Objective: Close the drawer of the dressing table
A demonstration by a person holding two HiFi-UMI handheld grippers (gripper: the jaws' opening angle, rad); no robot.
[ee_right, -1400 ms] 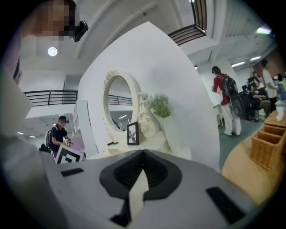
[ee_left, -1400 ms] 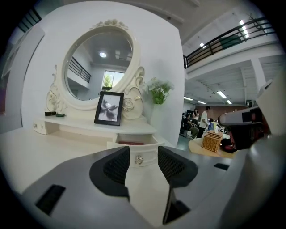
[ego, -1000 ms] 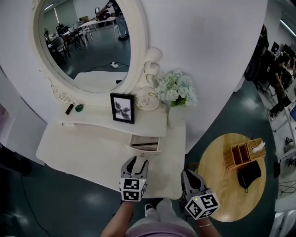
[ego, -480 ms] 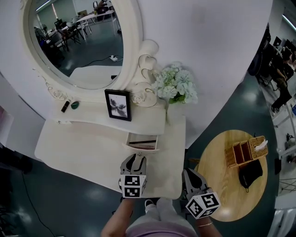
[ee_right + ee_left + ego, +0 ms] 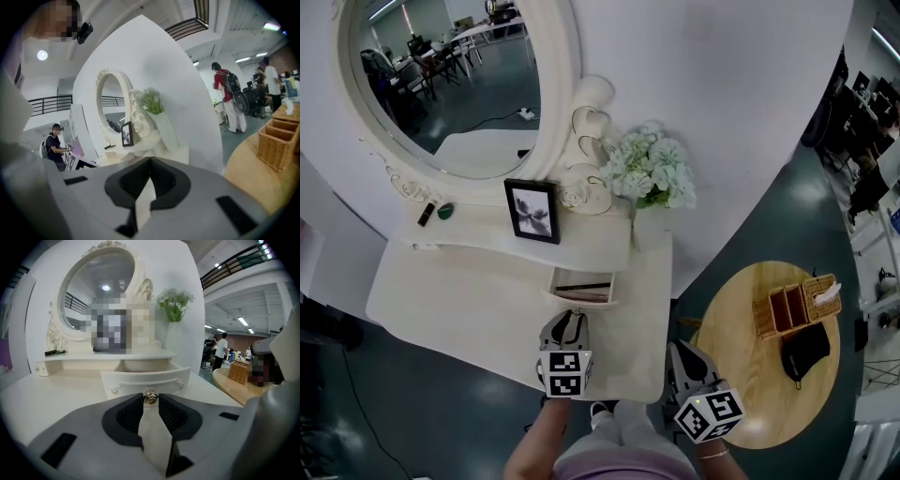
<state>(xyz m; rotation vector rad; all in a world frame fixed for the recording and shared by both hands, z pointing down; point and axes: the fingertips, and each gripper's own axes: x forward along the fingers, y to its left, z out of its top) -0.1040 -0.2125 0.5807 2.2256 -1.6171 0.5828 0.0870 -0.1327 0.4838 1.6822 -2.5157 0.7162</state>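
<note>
The cream dressing table has its small drawer pulled out under the shelf. In the left gripper view the drawer front faces me with a metal knob at its middle. My left gripper points at that knob. Its jaws are closing, the knob sits right at their tips, and the pads show no clear press on it. My right gripper is shut on nothing and hangs off the table's right front corner.
On the shelf stand a framed photo, a vase of pale flowers and the oval mirror. To the right is a round wooden table with a wicker organiser and a black object.
The left gripper's jaws have narrowed from wide open to a small gap, and it has sunk a little toward the drawer front. The right gripper has stayed put.
</note>
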